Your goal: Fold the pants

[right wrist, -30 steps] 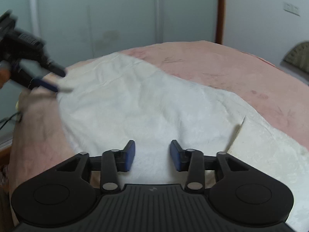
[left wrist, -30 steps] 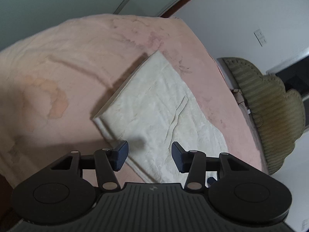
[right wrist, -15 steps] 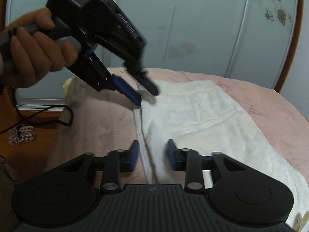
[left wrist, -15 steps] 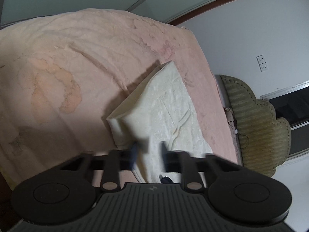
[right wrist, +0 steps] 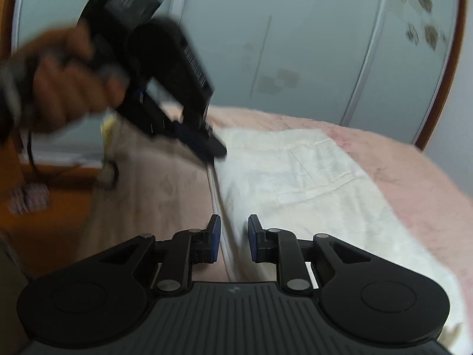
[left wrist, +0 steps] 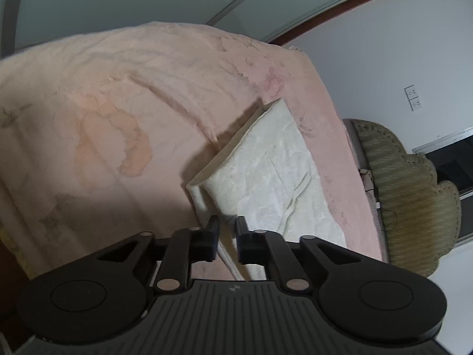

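Cream pants (left wrist: 266, 177) lie folded on a pink bedspread (left wrist: 118, 103). My left gripper (left wrist: 227, 236) has the near corner of the pants between its narrow jaws, which are opening; the pads still pinch the raised hem. In the right wrist view the pants (right wrist: 295, 177) run away from me, and a hand (right wrist: 68, 88) holds the blurred left gripper (right wrist: 212, 148) at their far left corner. My right gripper (right wrist: 234, 236) straddles the left edge of the pants. Its jaws are closing, and a gap still shows beside the pads.
A padded olive headboard or chair (left wrist: 414, 192) stands past the right side of the bed. Pale sliding wardrobe doors (right wrist: 295, 44) rise behind the bed. An orange wooden floor (right wrist: 44, 222) with a cable and slippers lies off the left edge.
My left jaws have narrowed onto the pants' corner and lifted that edge. My right gripper has swung left to the pants' side edge while rolling, and its jaws have narrowed.
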